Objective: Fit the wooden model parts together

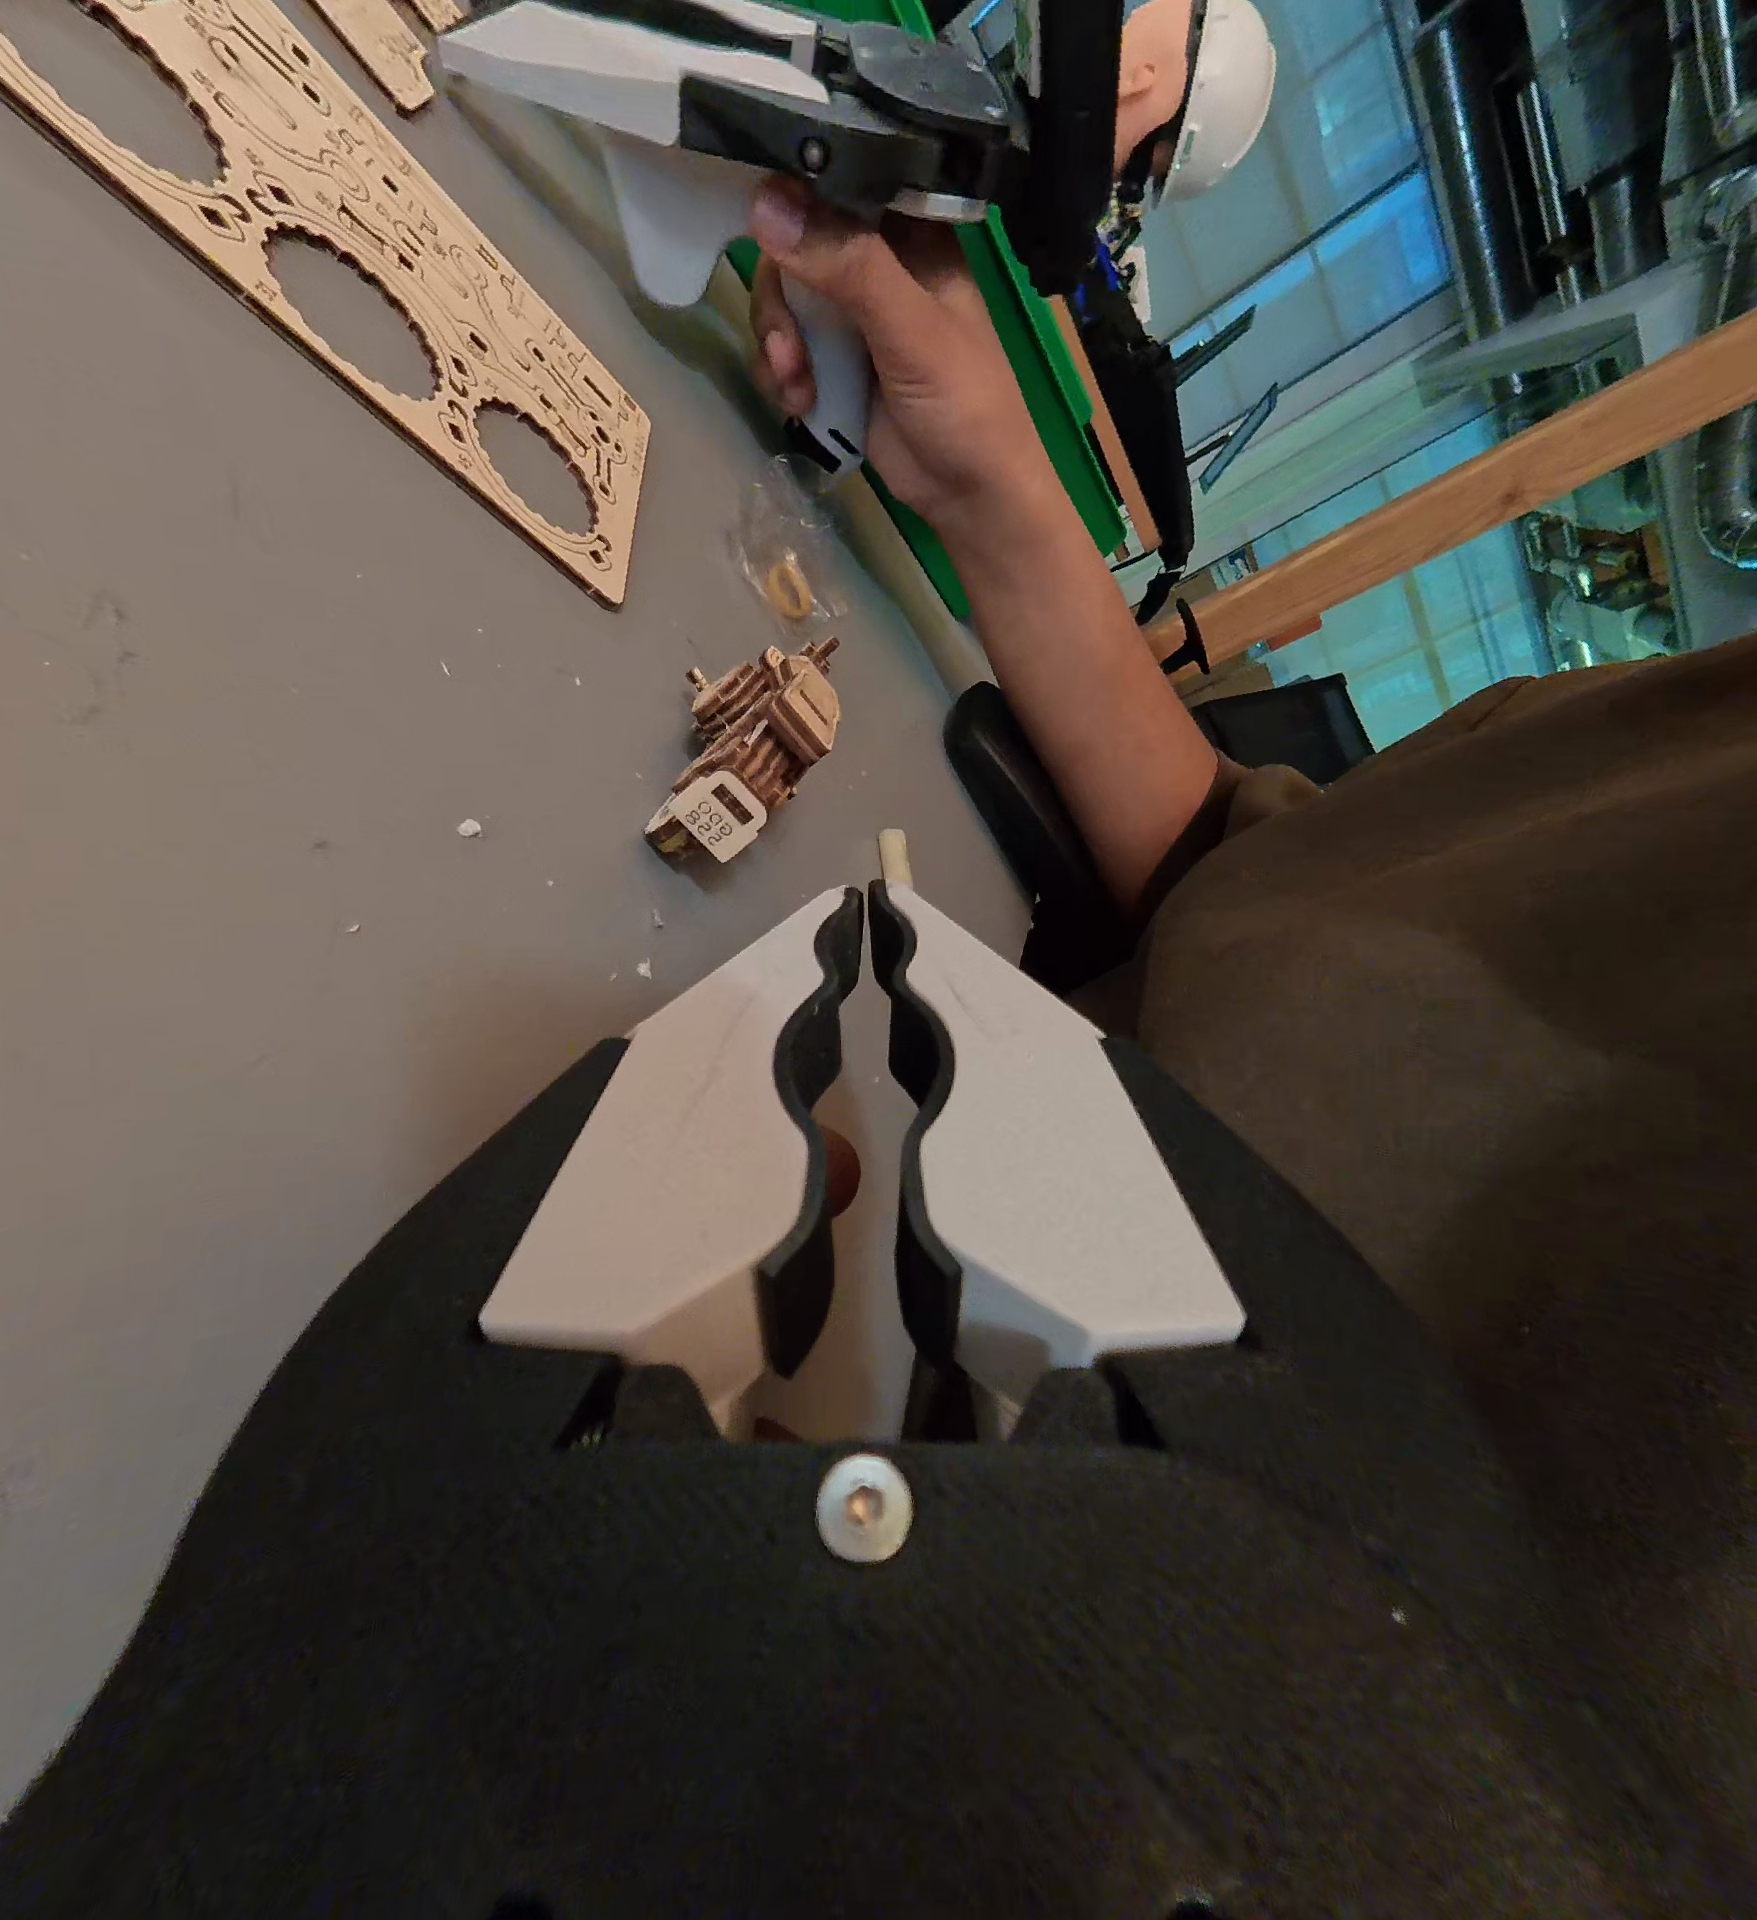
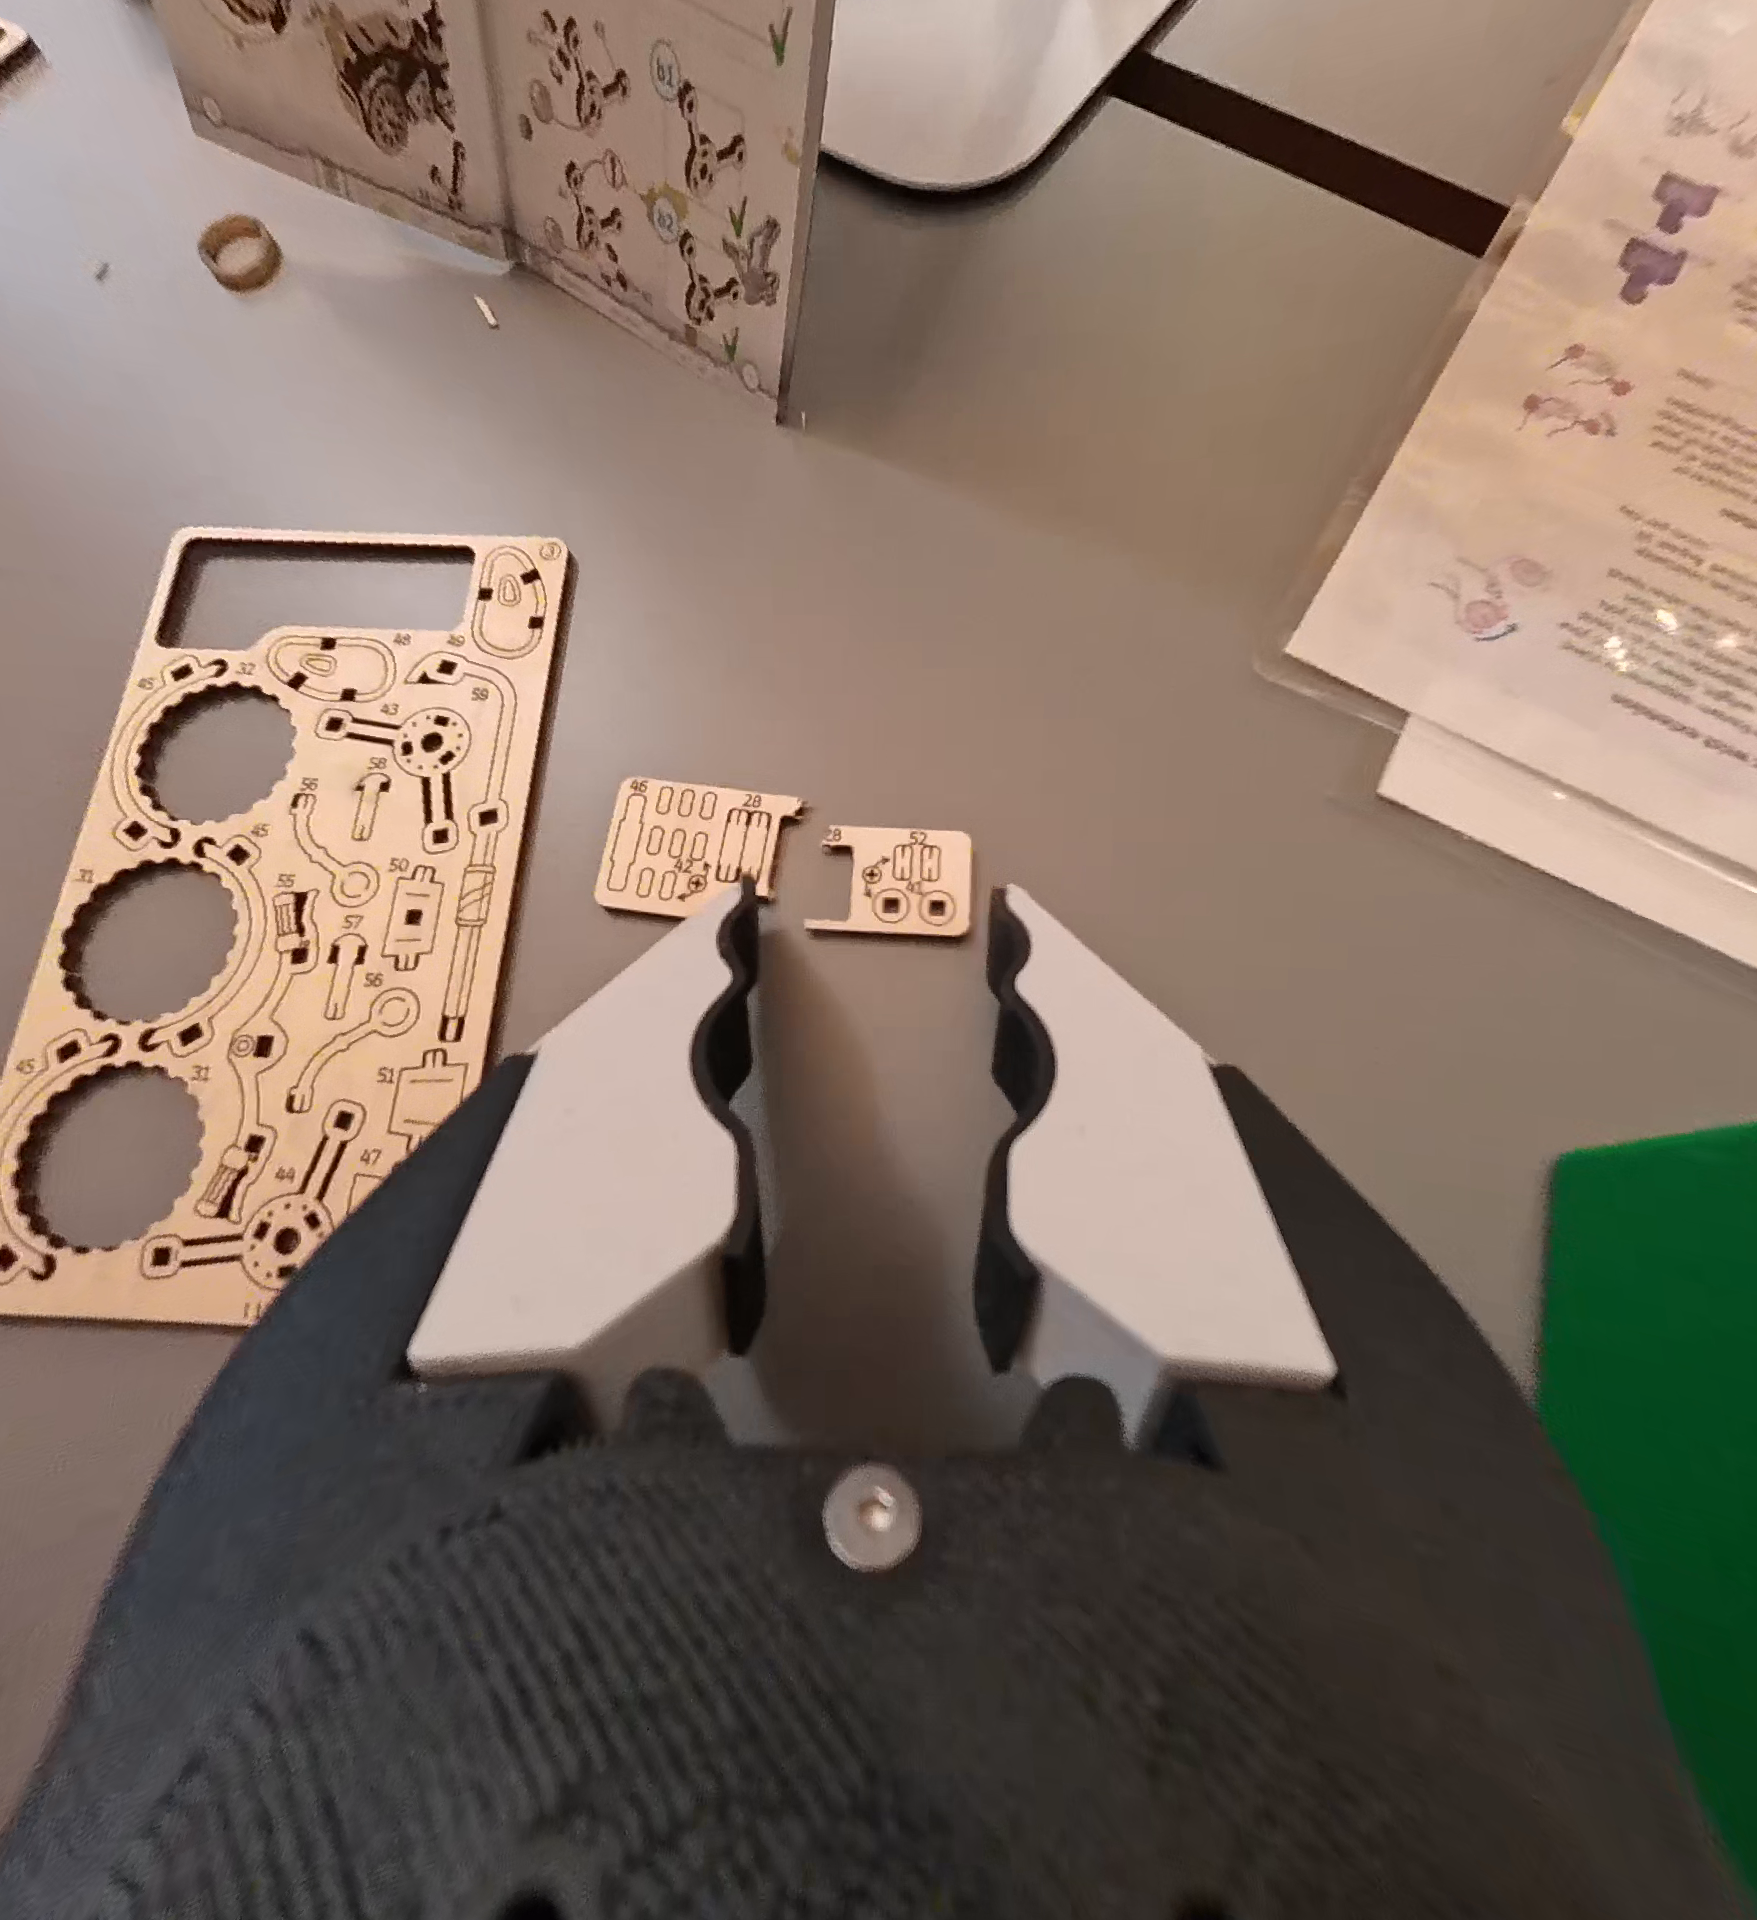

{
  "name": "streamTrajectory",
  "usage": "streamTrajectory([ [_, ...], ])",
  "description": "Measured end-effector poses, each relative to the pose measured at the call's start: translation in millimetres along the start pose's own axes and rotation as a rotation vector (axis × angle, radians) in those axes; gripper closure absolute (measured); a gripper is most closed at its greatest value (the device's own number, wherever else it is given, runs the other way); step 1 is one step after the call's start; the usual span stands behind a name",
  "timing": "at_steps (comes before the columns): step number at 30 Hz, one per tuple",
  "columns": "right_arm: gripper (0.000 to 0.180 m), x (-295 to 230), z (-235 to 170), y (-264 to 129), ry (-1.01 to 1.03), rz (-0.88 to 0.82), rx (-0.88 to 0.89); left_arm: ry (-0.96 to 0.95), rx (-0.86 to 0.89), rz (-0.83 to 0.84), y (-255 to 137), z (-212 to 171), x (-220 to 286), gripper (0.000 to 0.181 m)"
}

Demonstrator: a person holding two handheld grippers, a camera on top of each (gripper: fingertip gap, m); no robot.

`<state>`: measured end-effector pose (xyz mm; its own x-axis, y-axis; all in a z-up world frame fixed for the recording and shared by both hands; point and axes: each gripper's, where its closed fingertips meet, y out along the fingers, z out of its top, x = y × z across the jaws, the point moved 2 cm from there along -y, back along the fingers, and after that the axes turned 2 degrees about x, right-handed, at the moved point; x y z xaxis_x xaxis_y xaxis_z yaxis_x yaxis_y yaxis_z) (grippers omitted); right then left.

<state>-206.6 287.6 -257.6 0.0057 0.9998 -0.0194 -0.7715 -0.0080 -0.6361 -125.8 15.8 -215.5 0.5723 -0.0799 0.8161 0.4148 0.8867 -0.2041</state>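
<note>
**Wooden kit parts spread on a grey table, both grippers clear of them**

The grey table (image 2: pixel 1061 582) carries everything. In the right wrist view its largest item is the big laser-cut wooden sheet (image 2: pixel 261 914), lying flat at the left with three toothed round holes and a rectangular window already punched out. Behind it stands a folded instruction booklet (image 2: pixel 583 177), and at the right lies a printed page in a clear sleeve (image 2: pixel 1601 499). A green panel (image 2: pixel 1705 1403) fills the lower right edge.

The right gripper (image 2: pixel 872 904) hangs above the table with its fingers spread wide and nothing between them. Just beyond its tips lie two small wooden sheet pieces, the left piece (image 2: pixel 692 844) and the notched right piece (image 2: pixel 900 875), side by side and slightly apart. A small wooden ring (image 2: pixel 242 249) sits far back, near the booklet.

In the left wrist view the left gripper (image 1: pixel 868 902) has its fingers pressed together at the tips, gripping nothing. Ahead of it, on the table, rests a partly built wooden model assembly (image 1: pixel 749 743) bearing a white tag. Beyond that lies a small clear bag (image 1: pixel 786 561). The person's hand (image 1: pixel 884 353) holds the right gripper's handle above the table edge.
</note>
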Motion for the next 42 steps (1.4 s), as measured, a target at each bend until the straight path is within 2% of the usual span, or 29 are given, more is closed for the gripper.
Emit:
streamTrajectory([
  [7,0.139,8.5,-6.8,-6.5,-0.034,-0.024,-0.025,0.000,0.003,0.000,-0.6,0.7,0.0,0.181],
  [19,0.133,-10.2,-4.5,-3.2,0.025,0.112,0.002,-0.006,0.003,-0.004,-0.6,0.6,0.1,0.181],
  [37,0.133,-13.1,-2.6,-1.9,-0.011,0.121,0.010,-0.016,0.000,-0.014,-0.3,0.0,1.1,0.181],
  [42,0.133,-14.1,10.0,-9.2,-0.064,0.094,0.077,-0.018,0.001,-0.014,-0.4,0.4,0.8,0.181],
])
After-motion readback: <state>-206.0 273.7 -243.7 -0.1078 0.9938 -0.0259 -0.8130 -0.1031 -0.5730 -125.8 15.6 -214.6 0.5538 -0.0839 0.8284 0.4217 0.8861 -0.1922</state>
